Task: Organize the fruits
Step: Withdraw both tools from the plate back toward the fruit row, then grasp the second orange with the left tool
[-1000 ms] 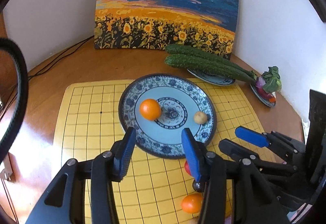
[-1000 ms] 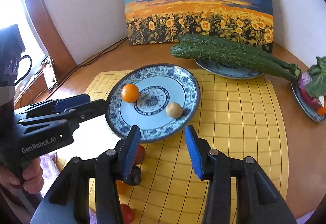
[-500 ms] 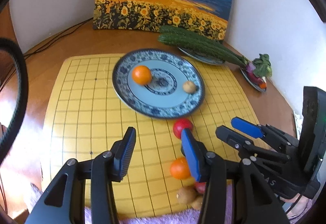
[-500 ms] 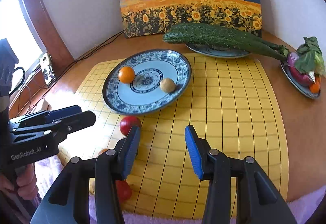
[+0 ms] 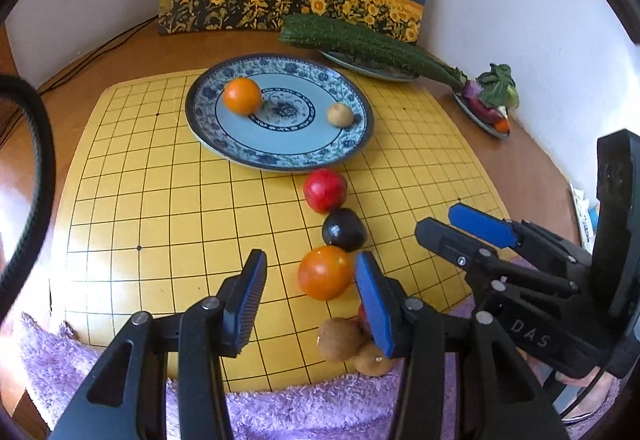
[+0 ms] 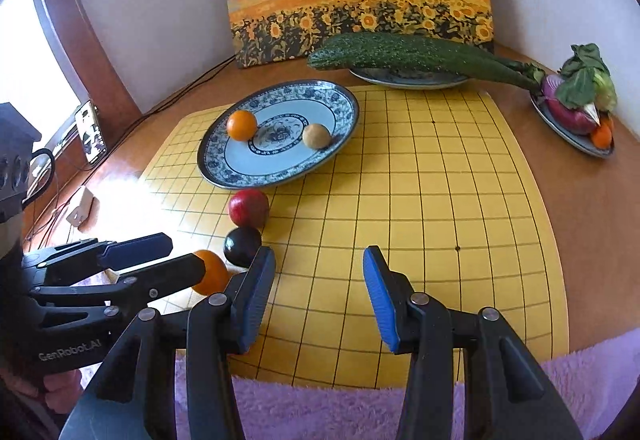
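Blue-patterned plate holding orange and small tan fruit

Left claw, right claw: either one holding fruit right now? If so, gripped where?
Nothing held. The left claw is open, with the orange fruit on the mat just ahead between its fingers, not gripped. The right claw is open over the bare mat.

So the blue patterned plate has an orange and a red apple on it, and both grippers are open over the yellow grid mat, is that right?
Not quite. The blue patterned plate holds the orange and a small tan fruit, not the red apple, which lies on the yellow grid mat just in front of the plate, as the left wrist view shows. Both grippers are open.
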`<act>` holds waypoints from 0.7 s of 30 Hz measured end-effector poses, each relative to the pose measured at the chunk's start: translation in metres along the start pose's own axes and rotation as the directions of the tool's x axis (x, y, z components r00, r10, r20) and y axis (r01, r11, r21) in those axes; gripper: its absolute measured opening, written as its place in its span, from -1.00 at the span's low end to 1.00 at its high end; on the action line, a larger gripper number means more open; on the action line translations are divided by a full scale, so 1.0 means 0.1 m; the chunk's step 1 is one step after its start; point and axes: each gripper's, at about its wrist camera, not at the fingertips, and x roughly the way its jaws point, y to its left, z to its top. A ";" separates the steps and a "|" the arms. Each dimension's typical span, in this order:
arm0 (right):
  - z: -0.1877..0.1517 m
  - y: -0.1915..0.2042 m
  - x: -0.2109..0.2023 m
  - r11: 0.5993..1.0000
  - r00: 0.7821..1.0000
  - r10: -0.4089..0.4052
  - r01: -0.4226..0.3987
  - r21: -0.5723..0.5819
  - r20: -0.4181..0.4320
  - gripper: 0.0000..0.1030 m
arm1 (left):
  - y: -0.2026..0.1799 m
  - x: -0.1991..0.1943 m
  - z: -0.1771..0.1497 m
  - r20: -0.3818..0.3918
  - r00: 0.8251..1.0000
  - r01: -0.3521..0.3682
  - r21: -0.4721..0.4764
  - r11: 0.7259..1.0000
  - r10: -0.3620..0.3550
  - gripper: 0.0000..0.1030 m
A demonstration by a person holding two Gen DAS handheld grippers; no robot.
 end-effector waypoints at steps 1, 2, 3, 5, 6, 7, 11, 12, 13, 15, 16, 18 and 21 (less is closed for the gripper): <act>-0.01 -0.01 0.00 1.000 1.000 0.001 -0.001 0.003 -0.001 -0.09 | 0.00 0.01 0.00 -0.002 1.000 -0.001 0.001 1.000 0.001 -0.05; -0.02 -0.02 0.00 1.000 1.000 0.001 -0.001 0.008 -0.002 -0.09 | -0.01 0.03 0.00 -0.006 1.000 -0.002 0.001 1.000 0.002 -0.05; -0.03 -0.03 0.00 1.000 1.000 0.001 -0.001 0.011 -0.003 -0.09 | -0.01 0.04 -0.01 -0.010 1.000 -0.003 -0.001 1.000 0.003 -0.05; -0.04 -0.05 0.00 1.000 1.000 0.004 -0.004 0.018 -0.003 -0.09 | 0.00 0.07 -0.01 -0.017 1.000 -0.005 -0.007 1.000 0.005 -0.05; -0.05 -0.06 0.00 1.000 1.000 0.006 -0.006 0.019 -0.002 -0.09 | 0.00 0.08 -0.01 -0.017 1.000 0.000 -0.010 1.000 0.000 -0.05; -0.05 -0.06 0.00 1.000 1.000 0.006 -0.006 0.019 -0.002 -0.09 | 0.00 0.08 -0.02 -0.018 1.000 0.003 -0.013 1.000 -0.003 -0.05; -0.06 -0.06 0.01 1.000 1.000 0.007 -0.007 0.020 -0.003 -0.09 | 0.00 0.10 -0.02 -0.016 1.000 0.006 -0.014 1.000 -0.006 -0.05; -0.07 -0.06 0.01 1.000 1.000 0.008 -0.008 0.020 -0.004 -0.09 | 0.00 0.10 -0.02 -0.017 1.000 0.011 -0.017 1.000 -0.011 -0.05; -0.07 -0.06 0.01 1.000 1.000 0.008 -0.008 0.021 -0.004 -0.09 | 0.00 0.11 -0.02 -0.020 1.000 0.018 -0.022 1.000 -0.019 -0.05; -0.08 -0.07 0.02 1.000 1.000 0.011 -0.011 0.022 -0.006 -0.09 | 0.00 0.12 -0.02 -0.025 0.999 0.029 -0.027 0.999 -0.029 -0.05; -0.08 -0.07 0.03 1.000 1.000 0.011 -0.011 0.023 -0.006 -0.09 | 0.00 0.13 -0.02 -0.027 0.999 0.034 -0.028 0.999 -0.035 -0.05; -0.08 -0.07 0.03 1.000 1.000 0.011 -0.011 0.026 -0.007 -0.09 | -0.01 0.13 -0.02 -0.028 0.999 0.042 -0.029 0.999 -0.042 -0.07; -0.08 -0.09 0.04 0.999 1.000 0.010 -0.010 0.031 -0.007 -0.09 | -0.01 0.14 -0.02 -0.033 0.998 0.055 -0.035 0.998 -0.056 -0.11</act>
